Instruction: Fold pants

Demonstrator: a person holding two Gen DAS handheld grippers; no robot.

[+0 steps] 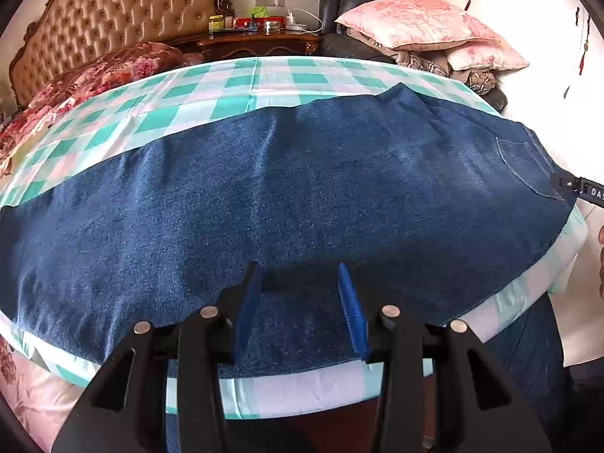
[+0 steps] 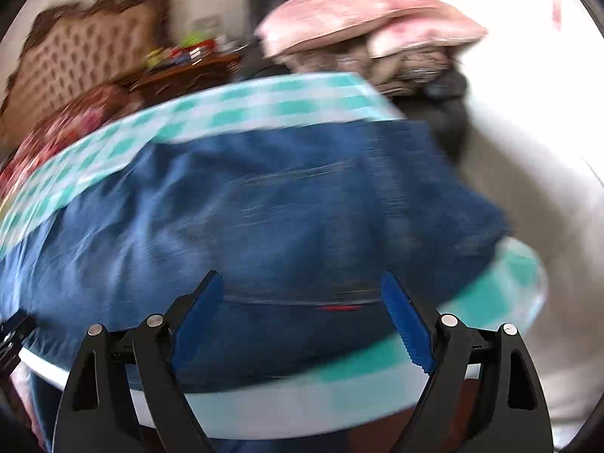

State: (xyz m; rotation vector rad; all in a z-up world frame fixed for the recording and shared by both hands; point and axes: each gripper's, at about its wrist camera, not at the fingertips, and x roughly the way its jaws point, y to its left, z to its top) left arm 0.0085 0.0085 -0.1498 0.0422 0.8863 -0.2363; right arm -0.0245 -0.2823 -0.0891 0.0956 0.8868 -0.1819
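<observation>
Lying flat across a table with a green and white checked cloth point(image 1: 234, 87), one pair of blue jeans point(image 1: 287, 188) fills most of both views. The jeans spread out ahead of both sets of fingers and to each side of them.

The left gripper point(image 1: 298, 309) hangs just over the near edge of the jeans. Its two blue fingers point(image 1: 247, 309) stand partly apart. Nothing is between them but the cloth of the jeans below. I cannot tell if the tips touch the denim.

The right gripper point(image 2: 302, 321) has its two blue fingers point(image 2: 406, 324) spread wide. They hold nothing. The right view is blurry. The top end of the jeans, with a small red tag point(image 2: 338, 307), lies between and just past these fingers. One back pocket point(image 1: 528, 162) shows far to the right of the left fingers. A black bit of the right gripper pokes in beside that pocket.

Past the jeans, beyond the far side of the table, I count two pink pillows point(image 1: 422, 22) stacked one on the other. They sit on a heap of folded blankets point(image 1: 419, 62). There is one padded headboard point(image 1: 113, 19) off to the left, one red flowery quilt point(image 1: 94, 79) below it, and one dark wooden side table point(image 1: 260, 43) with small bottles and jars on top.
</observation>
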